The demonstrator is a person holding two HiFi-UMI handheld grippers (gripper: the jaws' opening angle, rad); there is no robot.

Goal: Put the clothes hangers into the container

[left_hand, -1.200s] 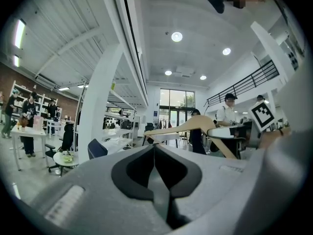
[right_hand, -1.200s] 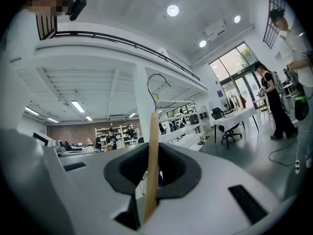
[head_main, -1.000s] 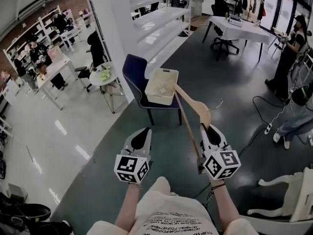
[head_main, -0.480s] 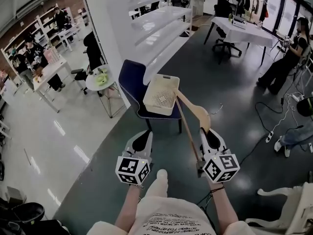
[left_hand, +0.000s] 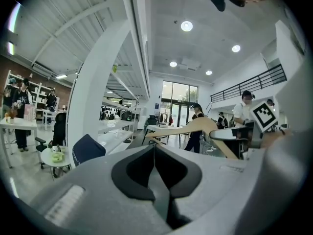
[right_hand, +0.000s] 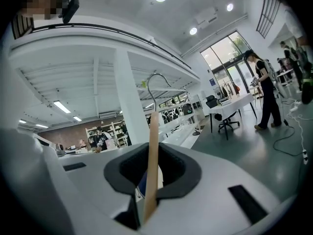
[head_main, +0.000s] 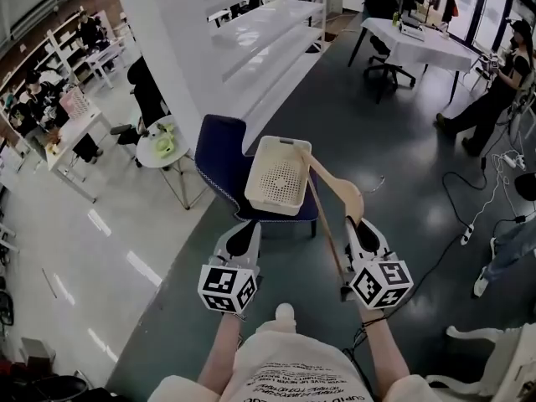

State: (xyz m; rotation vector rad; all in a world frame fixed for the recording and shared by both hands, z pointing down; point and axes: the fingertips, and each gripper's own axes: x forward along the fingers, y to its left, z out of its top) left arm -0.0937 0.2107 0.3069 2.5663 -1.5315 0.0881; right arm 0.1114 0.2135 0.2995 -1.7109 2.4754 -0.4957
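Observation:
A cream perforated container (head_main: 279,174) sits on a navy blue chair (head_main: 219,153) just ahead of me. My right gripper (head_main: 362,229) is shut on the lower bar of a wooden clothes hanger (head_main: 335,193), whose far end reaches over the container's right rim. In the right gripper view the wooden bar (right_hand: 152,160) stands clamped between the jaws of the right gripper (right_hand: 151,153), with the metal hook (right_hand: 157,82) curving above. My left gripper (head_main: 243,234) is level beside it, shut and empty. In the left gripper view the left gripper (left_hand: 154,148) shows its jaws closed, with the hanger (left_hand: 195,126) off to the right.
White shelving (head_main: 268,32) runs along the left behind the chair. A small round table (head_main: 163,141) stands left of the chair. Further back are a white table (head_main: 419,44) and an office chair. Cables (head_main: 477,216) lie on the floor at right, near a white chair (head_main: 502,358).
Both grippers have moved forward together with the hanger. The chair and container now appear closer and lower in the head view, and the hanger's tip reaches the container's rim.

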